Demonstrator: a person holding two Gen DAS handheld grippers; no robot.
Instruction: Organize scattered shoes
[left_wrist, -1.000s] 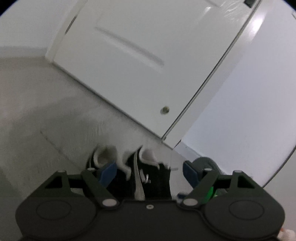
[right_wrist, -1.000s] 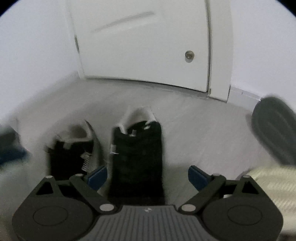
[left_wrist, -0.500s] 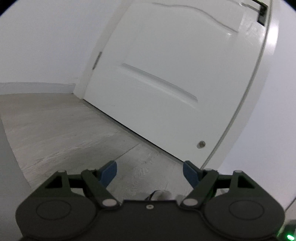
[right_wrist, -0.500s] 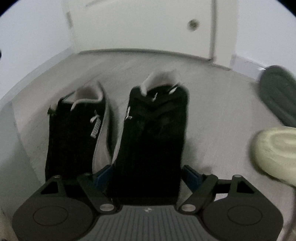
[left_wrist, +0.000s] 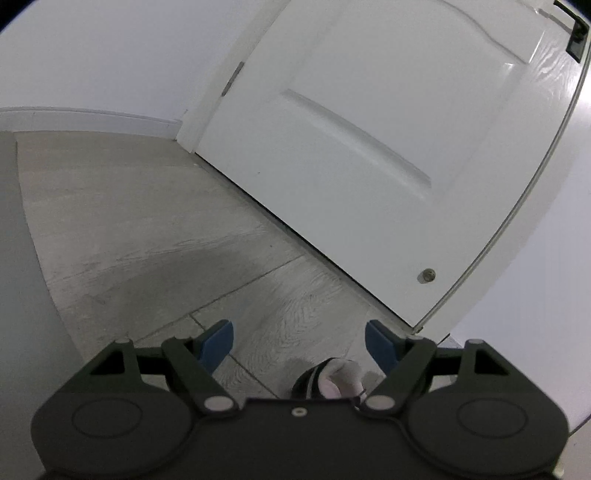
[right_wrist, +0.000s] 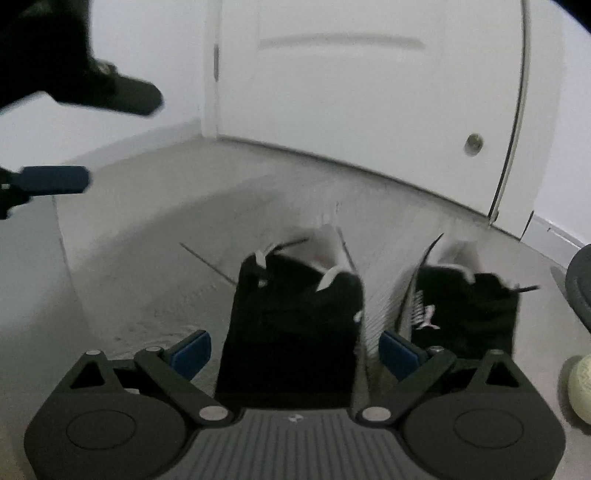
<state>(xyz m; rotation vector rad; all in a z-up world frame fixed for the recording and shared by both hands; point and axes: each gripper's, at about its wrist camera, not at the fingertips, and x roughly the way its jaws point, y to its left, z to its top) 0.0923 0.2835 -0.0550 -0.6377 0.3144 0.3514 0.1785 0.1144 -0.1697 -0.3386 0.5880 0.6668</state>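
Observation:
Two black sneakers with white lining stand side by side on the grey floor in the right wrist view. The left sneaker (right_wrist: 295, 317) lies between the open blue fingers of my right gripper (right_wrist: 293, 350), not clamped. The right sneaker (right_wrist: 465, 310), with a white logo, is just outside the right finger. My left gripper (left_wrist: 299, 345) is open and empty, held above the floor; a sneaker's white collar (left_wrist: 340, 376) peeks below it. One of the left gripper's blue fingers (right_wrist: 55, 180) shows at the far left of the right wrist view.
A white door (right_wrist: 369, 103) with a round metal stop (right_wrist: 474, 143) closes off the back; it also shows in the left wrist view (left_wrist: 369, 147). A dark grey shoe (right_wrist: 580, 280) and a cream shoe (right_wrist: 581, 384) lie at the right edge.
My right gripper shifted left, so it now straddles the left sneaker instead of the right one. My left gripper lifted away from the sneakers and now faces the door.

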